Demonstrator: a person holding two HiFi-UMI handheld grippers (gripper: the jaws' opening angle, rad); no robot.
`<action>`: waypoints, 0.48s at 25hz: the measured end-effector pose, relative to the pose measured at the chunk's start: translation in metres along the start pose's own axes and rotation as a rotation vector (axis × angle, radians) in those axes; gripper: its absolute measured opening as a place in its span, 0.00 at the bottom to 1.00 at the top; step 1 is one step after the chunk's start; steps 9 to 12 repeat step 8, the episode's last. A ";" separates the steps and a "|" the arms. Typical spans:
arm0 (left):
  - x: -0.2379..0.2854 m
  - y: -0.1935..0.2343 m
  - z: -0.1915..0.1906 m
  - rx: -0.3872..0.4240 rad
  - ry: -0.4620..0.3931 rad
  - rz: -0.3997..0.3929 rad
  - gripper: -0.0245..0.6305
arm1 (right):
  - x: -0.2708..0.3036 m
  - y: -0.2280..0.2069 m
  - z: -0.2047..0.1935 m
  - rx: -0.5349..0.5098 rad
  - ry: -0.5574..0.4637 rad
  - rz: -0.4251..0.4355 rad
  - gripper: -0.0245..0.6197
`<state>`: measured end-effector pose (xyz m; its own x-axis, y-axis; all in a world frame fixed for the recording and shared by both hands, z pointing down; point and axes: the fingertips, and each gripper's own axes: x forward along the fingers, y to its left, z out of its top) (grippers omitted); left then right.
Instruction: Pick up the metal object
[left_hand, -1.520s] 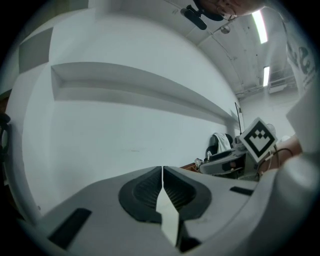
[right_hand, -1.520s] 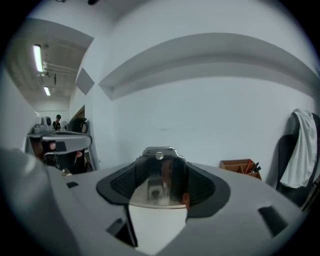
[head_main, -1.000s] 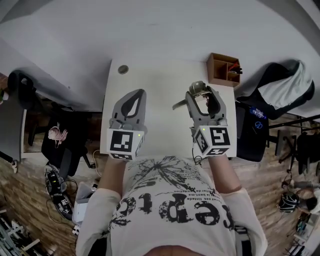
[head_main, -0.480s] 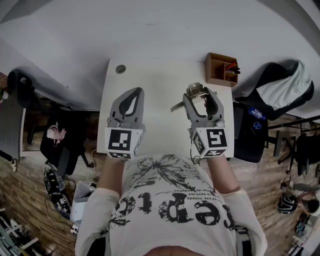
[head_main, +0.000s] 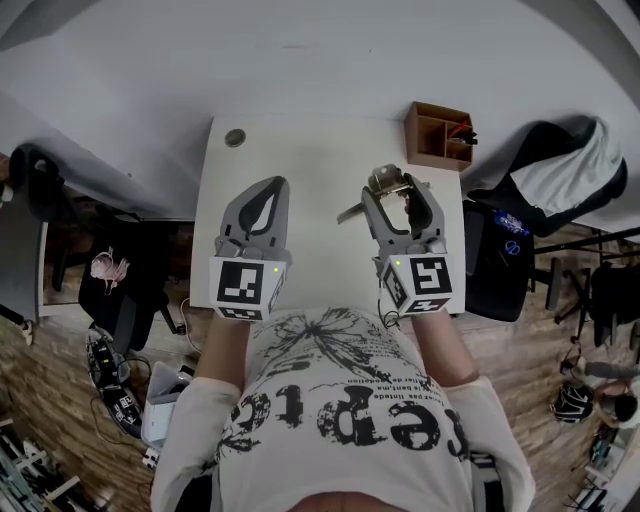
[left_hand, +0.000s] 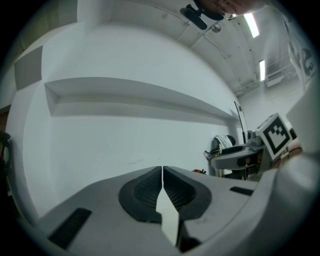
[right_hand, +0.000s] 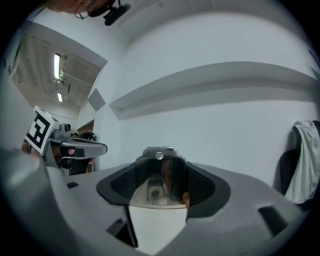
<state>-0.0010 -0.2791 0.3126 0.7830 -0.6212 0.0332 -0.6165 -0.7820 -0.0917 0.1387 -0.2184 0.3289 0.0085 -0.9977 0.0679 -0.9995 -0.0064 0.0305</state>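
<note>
The shiny metal object (head_main: 390, 185), with a flat blade sticking out to the left, is clamped between the jaws of my right gripper (head_main: 393, 190) and held above the white table (head_main: 320, 150). In the right gripper view the metal object (right_hand: 160, 177) fills the gap between the dark ribbed pads (right_hand: 200, 186) and mirrors the room. My left gripper (head_main: 262, 200) hangs over the table's left half, shut with nothing in it; in the left gripper view my left gripper (left_hand: 162, 186) shows its pads pressed together.
A brown wooden organiser box (head_main: 437, 137) stands at the table's far right corner. A round grommet (head_main: 234, 137) sits at the far left corner. A dark chair with a pale garment (head_main: 555, 170) stands right of the table. A white wall with a ledge (left_hand: 135, 97) lies ahead.
Both grippers have shifted slightly left and nearer together with the view. The right gripper keeps its hold on the metal object; the left stays shut.
</note>
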 end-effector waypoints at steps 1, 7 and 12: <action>0.001 0.000 -0.001 -0.001 0.003 -0.001 0.05 | 0.000 0.000 -0.001 0.000 0.001 0.001 0.47; 0.004 0.000 -0.007 -0.005 0.019 -0.004 0.05 | 0.005 0.000 -0.006 0.007 0.012 0.003 0.47; 0.004 0.000 -0.008 -0.005 0.020 -0.004 0.05 | 0.005 0.000 -0.007 0.009 0.014 0.003 0.47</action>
